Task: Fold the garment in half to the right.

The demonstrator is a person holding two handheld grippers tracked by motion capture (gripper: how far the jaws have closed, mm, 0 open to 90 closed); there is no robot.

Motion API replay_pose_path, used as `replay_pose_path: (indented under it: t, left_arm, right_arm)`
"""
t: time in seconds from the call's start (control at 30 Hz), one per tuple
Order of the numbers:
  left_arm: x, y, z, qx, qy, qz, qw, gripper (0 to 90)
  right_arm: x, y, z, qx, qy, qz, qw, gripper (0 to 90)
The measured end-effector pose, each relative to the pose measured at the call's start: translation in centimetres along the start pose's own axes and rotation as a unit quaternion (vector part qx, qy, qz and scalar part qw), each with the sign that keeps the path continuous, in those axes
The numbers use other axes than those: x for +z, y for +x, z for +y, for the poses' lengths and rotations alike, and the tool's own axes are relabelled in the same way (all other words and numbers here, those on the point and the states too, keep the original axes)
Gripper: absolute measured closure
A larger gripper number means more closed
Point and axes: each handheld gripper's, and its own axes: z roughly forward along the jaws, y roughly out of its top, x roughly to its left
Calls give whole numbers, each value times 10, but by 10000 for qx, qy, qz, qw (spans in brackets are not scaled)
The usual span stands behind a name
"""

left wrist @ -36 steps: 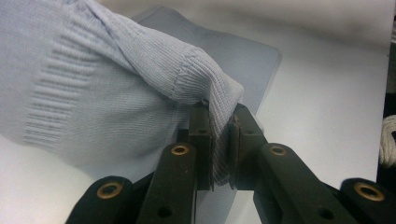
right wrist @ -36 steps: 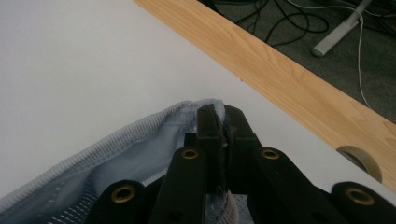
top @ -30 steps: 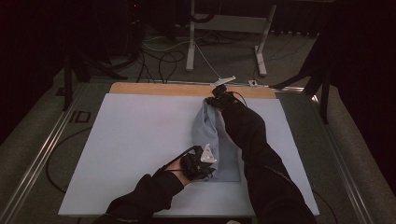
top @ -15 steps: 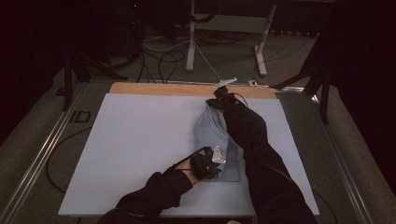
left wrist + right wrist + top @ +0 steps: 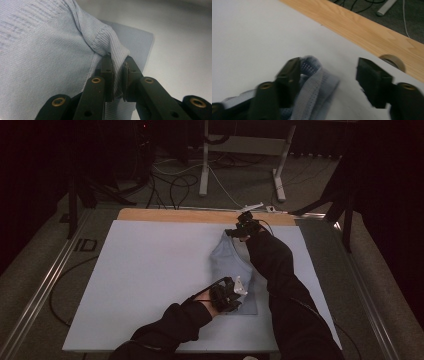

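Pale blue ribbed knit, the garment (image 5: 234,270) is being kept in a long folded strip on the right half of the white table sheet (image 5: 150,280); a finer mesh weave is being shown at its far end (image 5: 312,72). A bunched hem (image 5: 110,47) is being pinched tight by the left gripper (image 5: 117,75) at the near end. The right gripper (image 5: 328,75) is being held with its jaws spread wide over the far end. Since half a second ago, the left gripper has been shifted slightly rightward along the near edge. The garment's right edge is being hidden by the black sleeve (image 5: 272,265), and the wooden table edge (image 5: 362,27) is being blurred.
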Motion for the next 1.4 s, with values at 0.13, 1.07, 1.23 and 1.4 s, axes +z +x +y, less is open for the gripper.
replay_pose_path:
  t: [0.13, 1.07, 1.23, 1.4]
  left_arm:
    - [2, -2, 3, 45, 34, -37, 10000, 806]
    - [-25, -7, 8, 32, -346, -441, 9984, 328]
    - [-37, -1, 3, -60, -473, -411, 9980, 286]
    - [-44, 7, -5, -118, -566, -548, 9968, 182]
  right_arm:
    - [-9, -6, -3, 175, -33, 47, 9998, 175]
    - [-31, 15, -7, 40, -279, 490, 9984, 100]
    - [-34, 17, -7, 32, -313, 534, 9981, 100]
    - [-36, 20, -7, -1, -310, 552, 9980, 100]
